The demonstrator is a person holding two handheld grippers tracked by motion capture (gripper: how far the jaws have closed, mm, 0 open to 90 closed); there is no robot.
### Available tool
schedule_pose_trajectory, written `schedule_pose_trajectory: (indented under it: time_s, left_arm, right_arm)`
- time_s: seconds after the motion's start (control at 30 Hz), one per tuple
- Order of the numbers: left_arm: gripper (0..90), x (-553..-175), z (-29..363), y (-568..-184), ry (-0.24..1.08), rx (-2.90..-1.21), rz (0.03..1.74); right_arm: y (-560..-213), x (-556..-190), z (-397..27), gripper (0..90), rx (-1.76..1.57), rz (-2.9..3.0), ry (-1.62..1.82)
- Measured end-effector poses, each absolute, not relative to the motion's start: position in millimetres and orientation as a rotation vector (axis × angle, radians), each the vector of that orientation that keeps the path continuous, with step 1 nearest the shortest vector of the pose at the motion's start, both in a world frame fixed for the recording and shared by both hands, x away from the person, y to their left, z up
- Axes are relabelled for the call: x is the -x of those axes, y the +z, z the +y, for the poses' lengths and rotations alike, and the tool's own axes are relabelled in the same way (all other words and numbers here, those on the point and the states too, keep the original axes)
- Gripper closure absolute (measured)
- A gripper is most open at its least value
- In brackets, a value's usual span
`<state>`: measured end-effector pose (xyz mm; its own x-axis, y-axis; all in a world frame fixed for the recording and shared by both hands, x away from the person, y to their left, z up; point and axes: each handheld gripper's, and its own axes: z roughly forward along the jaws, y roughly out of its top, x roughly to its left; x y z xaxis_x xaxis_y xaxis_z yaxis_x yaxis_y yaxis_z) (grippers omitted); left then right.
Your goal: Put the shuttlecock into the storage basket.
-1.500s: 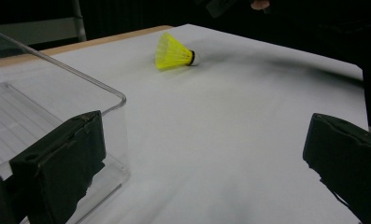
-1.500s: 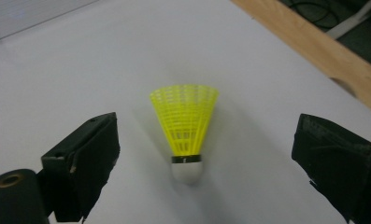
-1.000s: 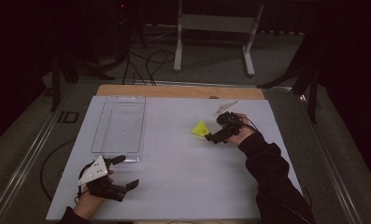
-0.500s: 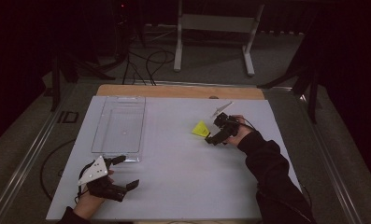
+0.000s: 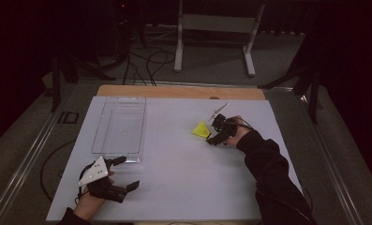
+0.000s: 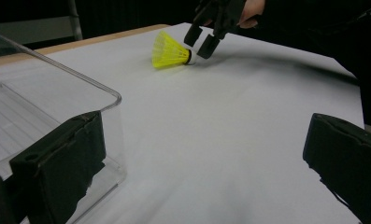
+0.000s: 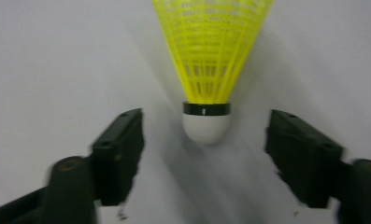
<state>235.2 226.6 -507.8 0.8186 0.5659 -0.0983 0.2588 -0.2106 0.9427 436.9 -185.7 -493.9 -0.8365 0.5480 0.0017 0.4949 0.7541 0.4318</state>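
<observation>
Yellow shuttlecock [image 7: 210, 70] lies on white desk [image 5: 183, 178], right of clear tray [image 5: 120, 126]. Right gripper [image 7: 206, 154] fingers just closing, straddling cork, not yet touching. Left gripper [image 5: 120, 173] idle, fingers apart. Grasp, lift, placing remain.

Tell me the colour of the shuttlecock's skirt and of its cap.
The shuttlecock has a yellow skirt and a white cap under a black band, clearest in the right gripper view.

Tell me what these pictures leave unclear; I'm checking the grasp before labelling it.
- Shuttlecock: skirt's wide end cut off by the top edge, right gripper view.
- Right tongs: blurred; the cork sits between the jaws, which have just been closing, gaps still showing.
- Tray: far part cut off by the left edge, left gripper view.
- Left tongs: small and dark, high view.
</observation>
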Motion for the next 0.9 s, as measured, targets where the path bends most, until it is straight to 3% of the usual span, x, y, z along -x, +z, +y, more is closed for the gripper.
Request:
schedule_pose_trajectory:
  time_s: [0.1,0.27,0.33,0.67,0.9]
  left_arm:
    - [0.1,-235.3,226.8,-507.8,0.318,-1.800,0.632]
    - [0.1,-235.2,226.7,-507.9,0.318,-1.802,0.631]
    - [0.1,-235.2,226.6,-507.9,0.318,-1.802,0.630]
    - [0.1,-235.1,226.6,-508.0,0.316,-1.803,0.629]
    - [0.0,-235.1,226.0,-508.3,0.313,-1.807,0.628]
  right_arm:
    - [-495.2,-438.4,-184.4,36.6,-0.840,2.833,0.615]
    - [-496.6,-440.5,-182.1,35.8,-0.855,2.834,0.587]
    - [-498.9,-442.3,-180.5,42.5,-0.866,2.838,0.566]
    - [-504.0,-446.9,-177.9,51.0,-0.873,2.875,0.544]
    - [-505.7,-449.6,-175.7,62.6,-0.882,2.904,0.526]
